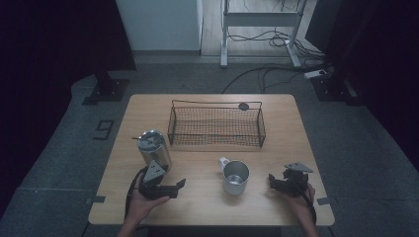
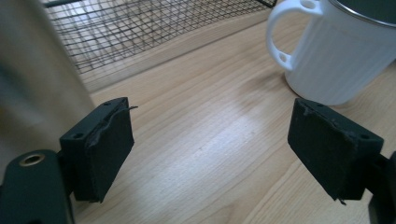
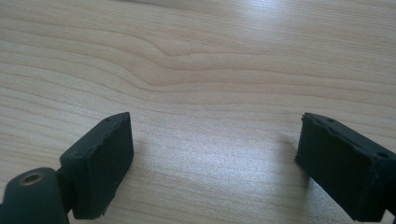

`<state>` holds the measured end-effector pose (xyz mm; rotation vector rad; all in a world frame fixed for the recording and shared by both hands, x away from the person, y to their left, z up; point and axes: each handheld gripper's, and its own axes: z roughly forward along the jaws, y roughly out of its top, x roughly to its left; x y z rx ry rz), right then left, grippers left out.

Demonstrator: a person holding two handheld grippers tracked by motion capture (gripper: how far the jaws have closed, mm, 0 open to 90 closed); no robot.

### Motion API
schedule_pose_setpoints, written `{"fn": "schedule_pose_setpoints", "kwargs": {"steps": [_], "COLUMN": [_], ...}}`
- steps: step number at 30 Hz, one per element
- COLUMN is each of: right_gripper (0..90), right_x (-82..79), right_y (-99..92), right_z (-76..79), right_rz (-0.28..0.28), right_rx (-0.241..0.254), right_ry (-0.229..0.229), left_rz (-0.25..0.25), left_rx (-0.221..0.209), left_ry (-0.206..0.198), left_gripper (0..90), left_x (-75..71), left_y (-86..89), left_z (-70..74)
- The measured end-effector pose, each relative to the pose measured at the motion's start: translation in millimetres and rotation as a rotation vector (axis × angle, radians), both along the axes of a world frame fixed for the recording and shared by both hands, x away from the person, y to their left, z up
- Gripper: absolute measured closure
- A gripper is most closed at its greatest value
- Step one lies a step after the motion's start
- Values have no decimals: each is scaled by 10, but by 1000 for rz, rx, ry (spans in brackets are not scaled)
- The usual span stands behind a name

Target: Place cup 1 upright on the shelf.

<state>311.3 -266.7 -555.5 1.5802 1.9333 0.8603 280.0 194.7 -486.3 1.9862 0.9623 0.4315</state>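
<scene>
Both tools rest spread wide on the counter (image 1: 207, 207), with nothing between their jaws.

The left tool (image 2: 210, 149) sits just beside the steel canister (image 1: 154, 148), its gap facing the white mug (image 2: 334, 49) a little ahead; the wire basket (image 1: 216, 126) stands behind. The right tool (image 3: 215, 158) lies apart from the mug, over bare wood.

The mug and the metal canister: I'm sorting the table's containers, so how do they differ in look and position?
The mug is white outside with a side handle; the metal canister is plain steel-coloured and shows no handle. The mug is short and open-topped; the canister is taller, with a lid on top. The mug stands between the two tools; the canister stands right beside the left tool. Both stand upright on the table, in front of the wire basket.
</scene>
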Motion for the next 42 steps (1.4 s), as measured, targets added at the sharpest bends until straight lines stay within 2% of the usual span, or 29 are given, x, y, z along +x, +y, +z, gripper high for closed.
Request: {"fn": "schedule_pose_setpoints", "kwargs": {"steps": [17,42], "right_gripper": [109,109], "right_x": [11,11], "right_y": [-13,-13], "right_z": [-1,-1], "right_rz": [2,2], "right_rx": [0,0], "right_ry": [-2,-2], "left_rz": [56,147], "left_rx": [-30,-55], "left_ry": [-16,-20], "left_gripper": [122,101], "left_x": [-15,5], "left_y": [208,455], "left_z": [137,208]}}
